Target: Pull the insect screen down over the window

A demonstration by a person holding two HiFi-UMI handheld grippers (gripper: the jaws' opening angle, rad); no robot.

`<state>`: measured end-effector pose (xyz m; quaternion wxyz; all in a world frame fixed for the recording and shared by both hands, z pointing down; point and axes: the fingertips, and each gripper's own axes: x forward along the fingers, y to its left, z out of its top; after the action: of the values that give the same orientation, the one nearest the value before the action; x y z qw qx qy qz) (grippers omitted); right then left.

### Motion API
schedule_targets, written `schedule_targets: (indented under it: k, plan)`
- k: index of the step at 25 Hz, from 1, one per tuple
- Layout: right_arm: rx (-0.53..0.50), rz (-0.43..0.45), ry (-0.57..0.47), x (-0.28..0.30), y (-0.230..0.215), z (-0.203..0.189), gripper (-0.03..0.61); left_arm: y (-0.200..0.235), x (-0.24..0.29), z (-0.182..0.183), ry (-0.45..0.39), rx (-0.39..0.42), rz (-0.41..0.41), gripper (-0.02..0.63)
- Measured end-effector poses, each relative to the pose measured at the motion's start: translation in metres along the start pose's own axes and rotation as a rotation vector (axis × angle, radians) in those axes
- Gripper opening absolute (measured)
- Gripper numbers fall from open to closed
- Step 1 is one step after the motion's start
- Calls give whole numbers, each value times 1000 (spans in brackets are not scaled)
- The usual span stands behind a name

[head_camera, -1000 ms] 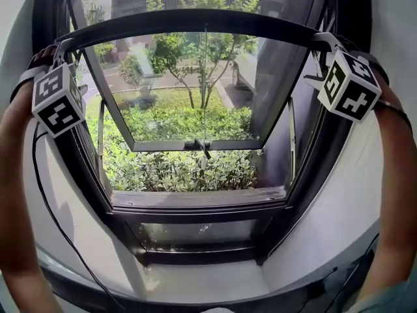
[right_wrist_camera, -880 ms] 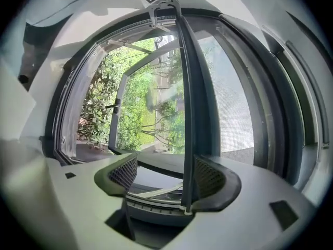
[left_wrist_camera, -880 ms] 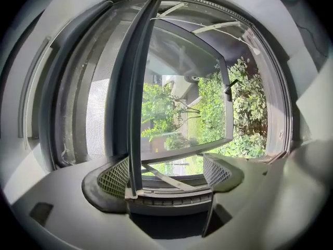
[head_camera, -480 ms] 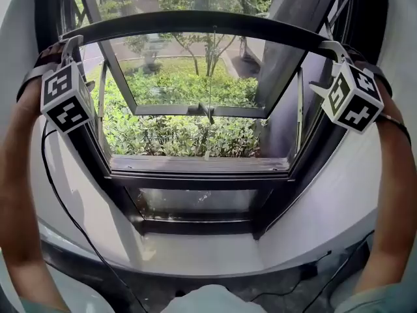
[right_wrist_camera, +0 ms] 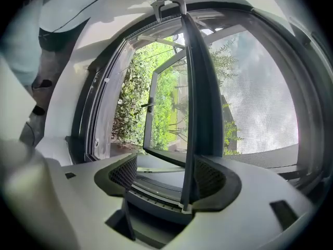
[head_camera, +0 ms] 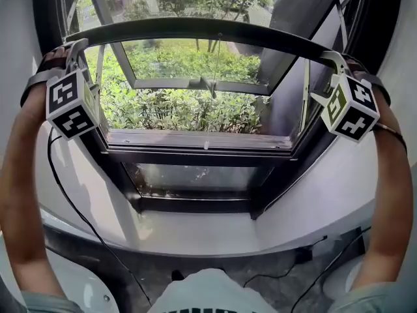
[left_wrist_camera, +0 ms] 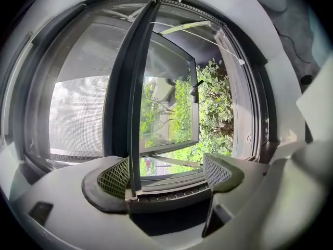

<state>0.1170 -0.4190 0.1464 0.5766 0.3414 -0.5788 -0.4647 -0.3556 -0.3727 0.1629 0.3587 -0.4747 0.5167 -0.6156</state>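
Observation:
The insect screen's dark bottom bar point(head_camera: 195, 28) spans the window frame in the head view. My left gripper point(head_camera: 73, 46) is at the bar's left end and my right gripper point(head_camera: 333, 59) at its right end. In the left gripper view the bar point(left_wrist_camera: 130, 87) lies between the wide-apart jaws against the left pad point(left_wrist_camera: 115, 177), with grey mesh point(left_wrist_camera: 73, 113) behind it; the left gripper point(left_wrist_camera: 166, 173) is open. In the right gripper view the bar point(right_wrist_camera: 196, 87) rests against the right pad point(right_wrist_camera: 209, 178), mesh point(right_wrist_camera: 260, 108) beside it; the right gripper point(right_wrist_camera: 166, 175) is open.
Beyond the bar the glass sash point(head_camera: 195, 83) is swung outward over green shrubs point(head_camera: 176, 113). A thin pull cord point(head_camera: 212, 103) hangs from the bar's middle. Below are the dark sill point(head_camera: 195, 141), a white ledge point(head_camera: 195, 240), and cables point(head_camera: 306, 256) on the floor.
The bar and both grippers have come down, closer to the sill. The head view has tilted lower, showing more ledge and floor.

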Motion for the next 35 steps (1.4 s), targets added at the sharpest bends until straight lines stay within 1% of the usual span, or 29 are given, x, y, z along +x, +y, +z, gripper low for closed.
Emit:
schedule_targets:
  k: [6,10,14,21,31,35]
  plan:
    - [-12,57,13,5,31,1,344,-32,1,1,-9,11,-42,454]
    - [-7,76,11,9,44,4,344,-46,2,0,-13,12,-47,454]
    - [-12,103,16,14,63,5,344,-65,4,0,-9,23,-77,454]
    - [-37,185,24,34,121,9,344,-126,15,0,-10,35,-160,454]
    - [-31,230,11,56,185,15,344,-193,26,1,8,65,-237,454]
    - [-43,265,17,67,214,16,344,-224,31,1,11,85,-286,454]
